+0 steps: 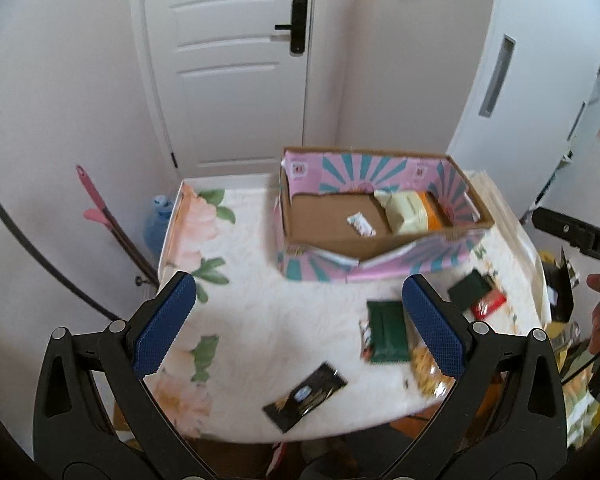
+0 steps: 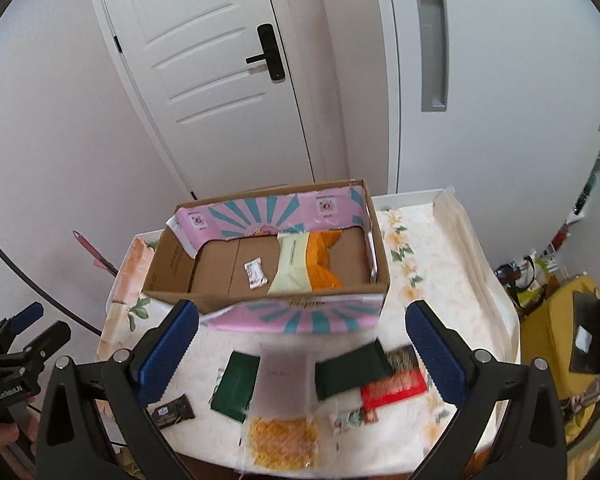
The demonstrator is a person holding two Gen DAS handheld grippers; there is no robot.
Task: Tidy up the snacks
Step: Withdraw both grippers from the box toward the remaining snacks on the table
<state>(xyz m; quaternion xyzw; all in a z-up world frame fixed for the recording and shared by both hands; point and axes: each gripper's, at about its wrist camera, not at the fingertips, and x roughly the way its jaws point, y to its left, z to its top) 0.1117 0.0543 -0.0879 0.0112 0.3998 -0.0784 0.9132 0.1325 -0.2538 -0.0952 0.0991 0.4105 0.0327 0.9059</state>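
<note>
An open cardboard box (image 1: 328, 224) (image 2: 168, 268) with pink and teal flaps stands at the back of the table. Inside lie a small white packet (image 2: 256, 274), a cream bag (image 2: 292, 266) and an orange bag (image 2: 322, 260). On the cloth in front lie two dark green packets (image 2: 238, 380) (image 2: 352, 370), a red packet (image 2: 394, 390), a clear bag of yellow snacks (image 2: 282, 442) and a black packet (image 1: 306, 396) (image 2: 172, 410). My left gripper (image 1: 298, 324) is open and empty above the table. My right gripper (image 2: 302, 350) is open and empty above the loose packets.
The table (image 1: 260, 300) has a floral cloth and stands against a white door (image 1: 228, 60). A blue water jug (image 1: 158, 220) and pink-handled tool (image 1: 96, 208) stand at the left. A yellow object with a black bag (image 2: 588, 332) sits at the right.
</note>
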